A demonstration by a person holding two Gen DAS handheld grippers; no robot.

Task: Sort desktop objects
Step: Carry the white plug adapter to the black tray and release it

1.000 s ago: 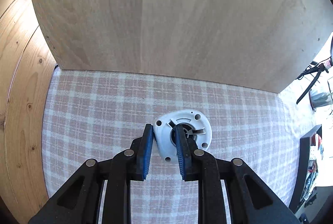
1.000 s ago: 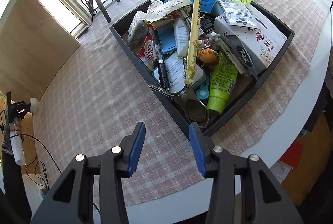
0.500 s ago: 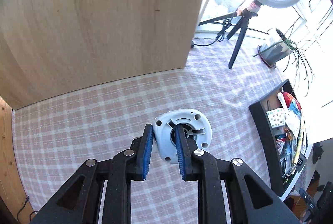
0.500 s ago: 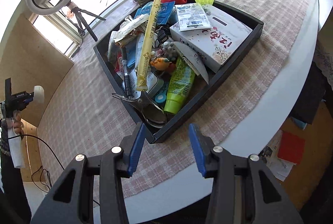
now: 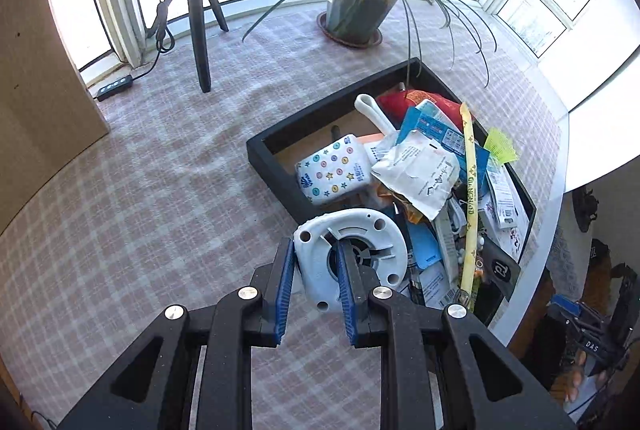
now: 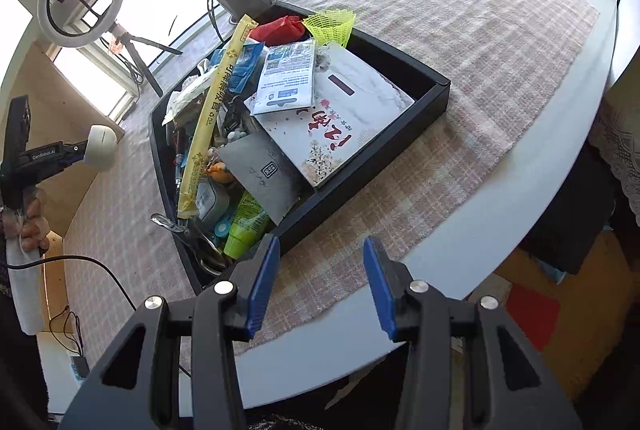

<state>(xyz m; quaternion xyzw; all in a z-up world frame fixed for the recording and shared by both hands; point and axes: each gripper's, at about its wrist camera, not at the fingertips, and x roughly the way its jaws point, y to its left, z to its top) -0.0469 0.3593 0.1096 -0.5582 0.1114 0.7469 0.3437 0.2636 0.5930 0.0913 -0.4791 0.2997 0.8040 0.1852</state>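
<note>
White round part (image 5: pixel 348 254) sits clamped by its rim in the left gripper (image 5: pixel 314 286), held above the checked cloth (image 5: pixel 160 190) just beside the black tray (image 5: pixel 272 158) full of clutter. Right gripper (image 6: pixel 318 282) hangs open and empty over the cloth near the tray's near corner.

The left gripper (image 5: pixel 314 284) tilts steeply down with jaws clamped; the right gripper (image 6: pixel 320 284) hangs with jaws apart.

- White round plastic base (image 5: pixel 348 254) — flat, holed flange with a dark central opening, held off the cloth.
- Black tray (image 6: pixel 400 138) at its 2 o'clock — heaped with packets, tubes and a box.
</note>
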